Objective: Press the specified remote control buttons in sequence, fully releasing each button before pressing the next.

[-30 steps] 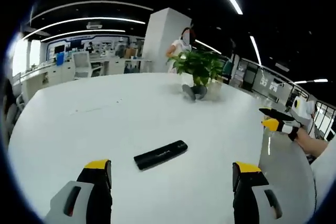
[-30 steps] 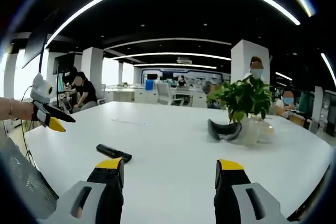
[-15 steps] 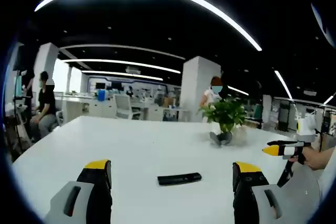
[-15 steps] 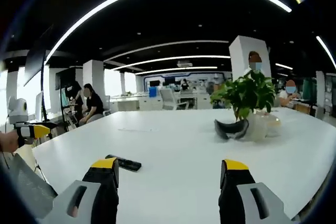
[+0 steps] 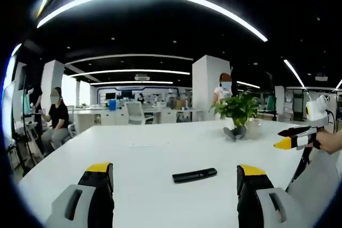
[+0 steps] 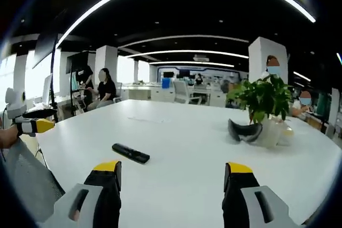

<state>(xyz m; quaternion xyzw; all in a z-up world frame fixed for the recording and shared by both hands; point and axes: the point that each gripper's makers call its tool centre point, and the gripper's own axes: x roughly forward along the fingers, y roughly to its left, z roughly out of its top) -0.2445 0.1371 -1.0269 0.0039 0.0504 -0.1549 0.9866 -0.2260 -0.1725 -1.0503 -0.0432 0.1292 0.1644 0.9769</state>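
A black remote control is seen lying flat on the white table, untouched, ahead of both grippers. The left gripper and the right gripper are held above the table with fingers spread apart, grasping nothing. A potted plant is seen farther back.

The left hand-held gripper and the right hand-held gripper are both hovering with jaws spread wide, gripping nothing; each one is pointing forward, level.
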